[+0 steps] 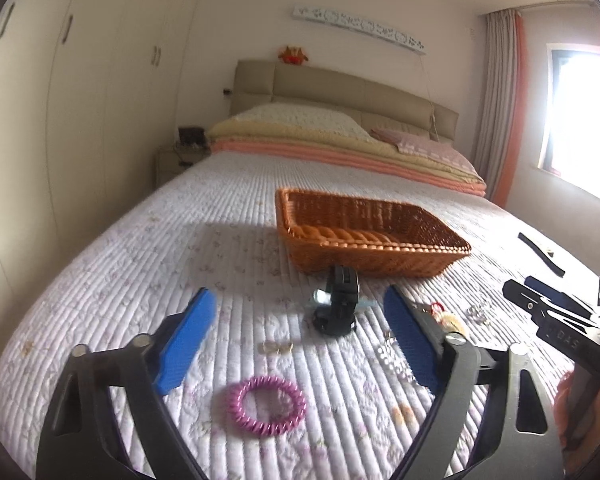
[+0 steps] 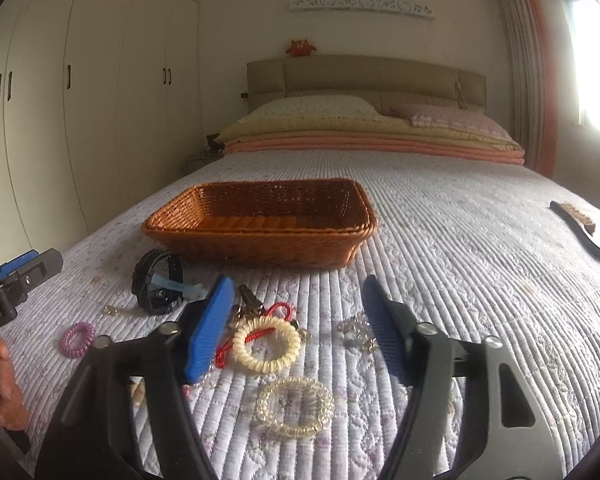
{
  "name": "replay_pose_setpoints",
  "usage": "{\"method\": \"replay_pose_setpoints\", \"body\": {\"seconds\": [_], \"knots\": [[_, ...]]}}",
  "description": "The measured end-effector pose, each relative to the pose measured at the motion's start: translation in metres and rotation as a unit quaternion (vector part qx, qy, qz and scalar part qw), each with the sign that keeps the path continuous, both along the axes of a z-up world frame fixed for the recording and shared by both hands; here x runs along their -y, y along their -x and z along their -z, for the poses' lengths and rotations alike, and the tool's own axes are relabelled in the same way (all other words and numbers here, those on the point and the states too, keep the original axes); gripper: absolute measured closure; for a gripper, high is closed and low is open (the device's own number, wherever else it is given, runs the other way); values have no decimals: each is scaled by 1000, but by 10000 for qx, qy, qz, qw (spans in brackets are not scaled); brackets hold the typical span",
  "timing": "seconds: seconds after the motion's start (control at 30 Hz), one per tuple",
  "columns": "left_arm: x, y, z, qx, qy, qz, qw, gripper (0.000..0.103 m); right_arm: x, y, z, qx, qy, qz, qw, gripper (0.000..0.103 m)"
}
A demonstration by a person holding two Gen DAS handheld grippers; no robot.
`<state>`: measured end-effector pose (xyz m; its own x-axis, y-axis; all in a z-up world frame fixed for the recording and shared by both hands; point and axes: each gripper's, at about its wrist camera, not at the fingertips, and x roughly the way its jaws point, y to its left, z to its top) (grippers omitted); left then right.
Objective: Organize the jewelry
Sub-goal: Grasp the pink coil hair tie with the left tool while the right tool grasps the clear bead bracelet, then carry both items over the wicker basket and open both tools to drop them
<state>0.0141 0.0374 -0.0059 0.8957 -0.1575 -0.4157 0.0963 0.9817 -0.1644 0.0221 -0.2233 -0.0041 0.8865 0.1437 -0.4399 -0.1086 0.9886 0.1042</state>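
We hold 2 grippers low over the quilted bedspread (image 2: pixel 460 220), both tipped a little downward toward a scatter of small pieces that lies just in front of the wicker basket (image 2: pixel 260 236); the basket looks empty, so we judge the sorting has barely begun. The left gripper (image 1: pixel 300 340) has its blue pads spread with nothing between them but bedspread; ahead of it stands the black watch (image 1: pixel 340 300), propped on its band close to the basket's near wall, and the pink coil hair tie (image 1: pixel 266 406) lies flat just below the gap. The right gripper (image 2: pixel 296 336) is also parted and pinches nothing; the cream coil bracelet (image 2: pixel 266 344) with a red cord (image 2: pixel 278 310) tangled beside it sits by its left pad, a clear coil bracelet (image 2: pixel 294 406) lies nearer us, and a small silvery piece (image 2: pixel 354 332) rests by the right pad. These pieces sit close together, likely so that either gripper reaches them without shifting far. The basket's rim is low, which should make dropping things in easy. To the right the bedspread lies open as far as a dark strap (image 2: pixel 580 232), well apart; between the 2 grippers room is tighter, and we would watch that they do not meet.
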Motion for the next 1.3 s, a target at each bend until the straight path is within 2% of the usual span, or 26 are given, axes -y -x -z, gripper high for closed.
{"method": "replay_pose_setpoints", "body": {"seconds": [0.03,0.1,0.2,0.23,0.33,0.43,0.6,0.73,0.87,0.9,0.93,0.97,1.0,1.07,1.1,1.2,1.3], "knots": [[-8,1,0,-126,109,40,9999,32,3,1,2,-24,-69,-5,10000,53],[-26,6,2,-385,394,159,9984,34,11,7,8,-124,-243,-62,9996,54],[-42,13,6,-622,509,220,9965,42,15,16,14,-453,-366,-98,9983,63],[-46,13,9,-775,519,264,9953,49,14,19,16,-517,-355,-115,9980,65],[-45,9,17,-1133,438,342,9920,50,11,22,24,-757,-57,-151,9970,65],[-40,5,25,-1342,410,393,9893,57,9,21,25,-1085,246,-136,9937,69],[-45,-9,41,-1729,442,158,9838,57,9,10,36,-1561,322,-161,9871,72],[-49,-22,52,-2032,429,78,9782,61,2,-5,44,-1734,413,-130,9839,76],[-42,-26,58,-2149,272,102,9762,62,-5,-18,56,-1960,633,-10,9786,79],[-39,-27,58,-2175,185,92,9758,62,-6,-19,55,-1945,665,0,9786,81],[-36,-27,59,-2188,108,79,9757,64,-6,-19,55,-1949,683,3,9784,90],[-33,-28,60,-2202,7,86,9754,70,-6,-19,55,-1940,655,-8,9788,93],[-30,-28,60,-2213,-68,108,9751,74,-5,-19,54,-1925,638,9,9792,94],[-27,-28,61,-2227,-154,108,9747,90,-2,-18,53,-1885,571,8,9804,95],[-26,-28,61,-2243,-168,101,9743,92,-1,-17,51,-1851,531,-4,9813,95],[-27,-27,60,-2172,-120,128,9760,94,-1,-14,46,-1740,444,-54,9837,95],[-28,-20,49,-1903,2,207,9815,95,-1,-8,32,-1503,354,-106,9880,95]]}}
